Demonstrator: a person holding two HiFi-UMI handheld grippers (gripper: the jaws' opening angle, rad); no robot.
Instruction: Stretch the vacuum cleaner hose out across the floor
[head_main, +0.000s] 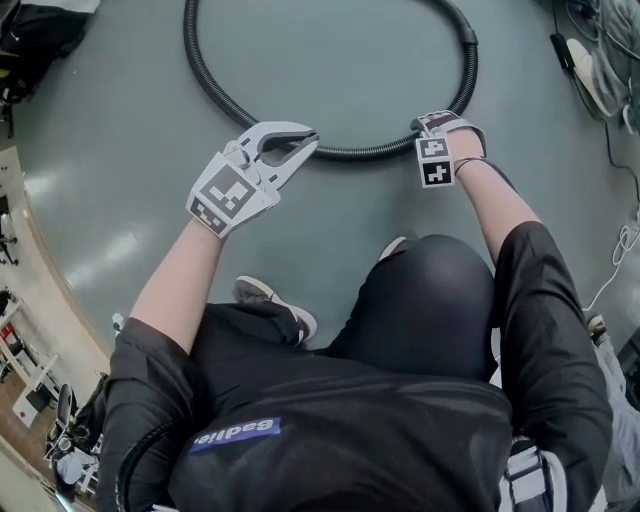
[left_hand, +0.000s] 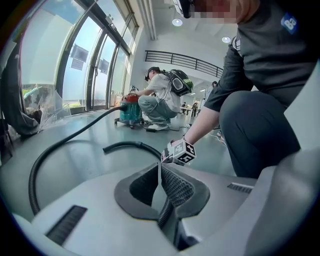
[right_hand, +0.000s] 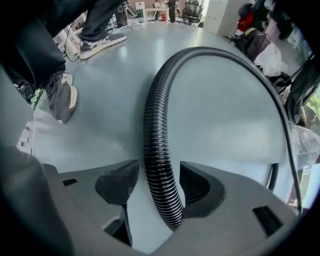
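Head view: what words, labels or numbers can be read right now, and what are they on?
Blue chest patch: white lettering, upside down; a person's badge, so left unread.
Left marker cube, right marker cube: black-and-white square patterns, no letters or digits.
Hose: no print visible.

Both arms reach down; left gripper jaws together, right gripper pointing down, jaws apart.

Probably a big office or lab hall: glossy grey floor, tall window wall, railed upper gallery, ceiling downlights, office chairs along the edge.
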